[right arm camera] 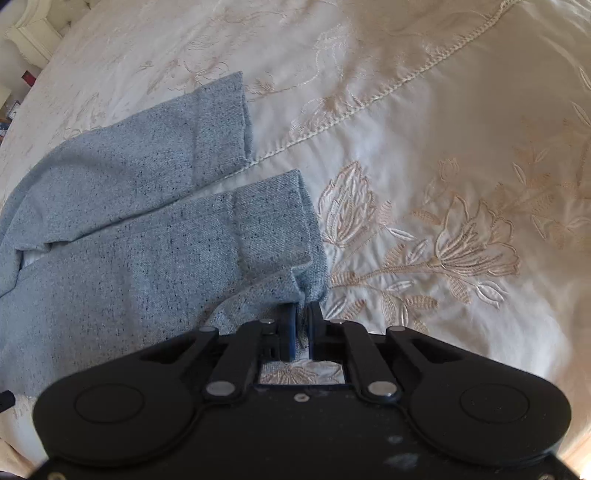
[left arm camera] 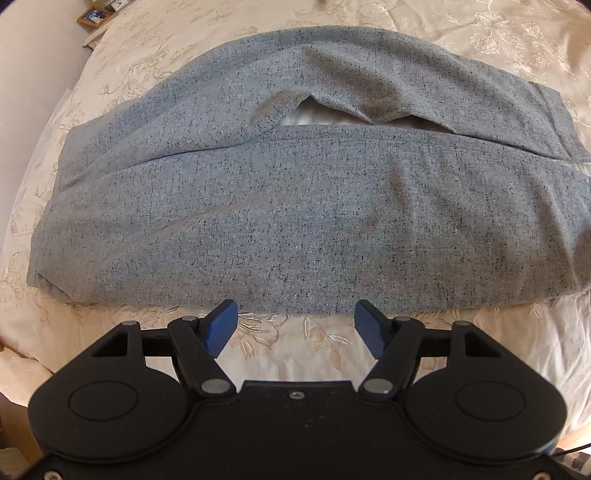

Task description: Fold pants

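Right gripper (right arm camera: 303,325): blue fingers (right arm camera: 290,332) drawn nearly together, pinching the near corner of the lower leg cuff (right arm camera: 306,284) of the pants (right arm camera: 122,258). Cloth bunches into a small fold just ahead of the fingertips; a strip of grey fabric is visible between the pads.

Left gripper (left arm camera: 295,325): fingers (left arm camera: 221,325) spread wide, nothing between them. It hovers over the bedspread (left arm camera: 295,332) just short of the near edge of the pants (left arm camera: 258,221) — tips appear level with that edge, contact cannot be confirmed.

Pants: grey flecked fabric, lying flat on a cream bedspread (right arm camera: 443,166) embroidered with flowers. In the left wrist view the garment runs side to side, waist end toward the left, both legs extending right. The legs part in the middle, leaving a narrow gap where the bedding shows through. The near leg lies mostly smooth, with a long crease running from the waist area.

In the right wrist view the two leg ends lie apart — the far cuff (right arm camera: 221,118) rests flat and untouched, its hem band turned slightly darker than the leg.

Background, left wrist view: a small framed picture (left arm camera: 92,16) sits at the top left, past the bed's edge.
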`<state>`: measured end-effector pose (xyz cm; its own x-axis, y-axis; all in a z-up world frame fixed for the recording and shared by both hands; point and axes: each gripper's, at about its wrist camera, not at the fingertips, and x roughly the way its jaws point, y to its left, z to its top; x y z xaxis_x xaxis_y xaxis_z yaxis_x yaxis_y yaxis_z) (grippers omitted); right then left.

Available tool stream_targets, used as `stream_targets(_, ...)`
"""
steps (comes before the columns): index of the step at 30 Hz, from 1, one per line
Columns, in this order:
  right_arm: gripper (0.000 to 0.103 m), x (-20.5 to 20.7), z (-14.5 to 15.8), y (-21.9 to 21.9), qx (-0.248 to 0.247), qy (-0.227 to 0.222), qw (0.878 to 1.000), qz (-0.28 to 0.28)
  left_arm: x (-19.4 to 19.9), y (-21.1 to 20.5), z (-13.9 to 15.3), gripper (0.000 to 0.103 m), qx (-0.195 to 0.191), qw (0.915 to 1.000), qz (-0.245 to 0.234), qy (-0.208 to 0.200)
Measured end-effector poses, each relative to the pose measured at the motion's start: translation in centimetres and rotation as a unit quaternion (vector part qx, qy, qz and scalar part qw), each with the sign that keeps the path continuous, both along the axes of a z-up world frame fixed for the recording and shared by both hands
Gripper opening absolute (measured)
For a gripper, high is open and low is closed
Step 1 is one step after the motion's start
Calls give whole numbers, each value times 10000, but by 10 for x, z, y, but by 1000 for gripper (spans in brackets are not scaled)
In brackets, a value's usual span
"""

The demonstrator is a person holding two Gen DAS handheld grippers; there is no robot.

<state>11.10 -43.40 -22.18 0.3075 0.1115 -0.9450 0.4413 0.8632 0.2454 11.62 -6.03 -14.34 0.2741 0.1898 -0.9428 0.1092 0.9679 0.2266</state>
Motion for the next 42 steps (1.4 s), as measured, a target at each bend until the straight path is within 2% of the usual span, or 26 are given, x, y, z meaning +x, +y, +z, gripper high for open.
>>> stream_targets(2, 5, -6, 16, -1, -3, 51, 10000, -25, 0, 2, 1, 71, 41, 10000, -34, 27)
stream_targets(4, 3, -15, 36, -3, -204, 85, 9997, 48, 0, 7, 2, 71, -14, 10000, -34, 53)
stream_targets(6, 3, -22, 44, -5, -265, 204, 9994, 19, 3, 13, 1, 71, -56, 10000, -19, 67)
stream_targets(8, 3, -29, 41, -6, -253, 349, 9991, -18, 7, 19, -1, 71, 3, 10000, 3, 81)
stream_targets(11, 2, -32, 29, 7, -651, 637, 9956, 211, 18, 31, -4, 71, 141, 9999, 11, -17)
stream_targets(15, 2, -38, 27, 17, -936, 645, 9934, 175, 36, 50, -10, 71, 288, 9993, 197, -127)
stream_targets(17, 2, -38, 36, 20, -1101, 415, 9929, 186, 42, 58, -16, 70, 170, 9995, 278, -25)
stream_targets(19, 2, -35, 37, 21, -1143, 465, 9922, 142, 45, 60, -27, 71, 33, 9997, 195, 114)
stream_targets(21, 5, -30, 24, 21, -1020, 909, 9904, 191, 47, 58, -52, 71, 53, 9987, -25, 508)
stream_targets(22, 7, -29, 19, 20, -1049, 1087, 9884, 171, 48, 57, -67, 66, 81, 9968, -110, 783)
stream_targets(23, 10, -28, 17, 19, -1195, 1167, 9859, 97, 48, 58, -76, 65, 18, 9959, -149, 892)
stream_targets(26, 17, -24, 42, 20, -1439, 572, 9878, -184, 51, 62, -70, 63, -205, 9964, -133, 811)
stream_targets(28, 20, -12, 63, 25, -1309, 3, 9913, -142, 56, 67, -55, 63, -307, 9978, -86, 583)
stream_targets(31, 26, 23, 73, 34, -995, -495, 9938, -11, 71, 75, -33, 63, -229, 9996, -42, 175)
stream_targets(33, 27, 54, 68, 40, -742, -573, 9956, -10, 86, 82, -21, 63, -218, 9998, 6, -45)
stream_targets(36, 27, 103, 55, 41, -436, -721, 9964, -121, 111, 94, -13, 63, -267, 9995, 63, -142)
stream_targets(39, 28, 148, 37, 36, -456, -694, 9964, -151, 134, 106, -8, 63, -145, 9994, 118, -282)
stream_targets(42, 29, 189, 18, 29, -697, -523, 9961, -98, 150, 118, -4, 63, 2, 9990, 205, -396)
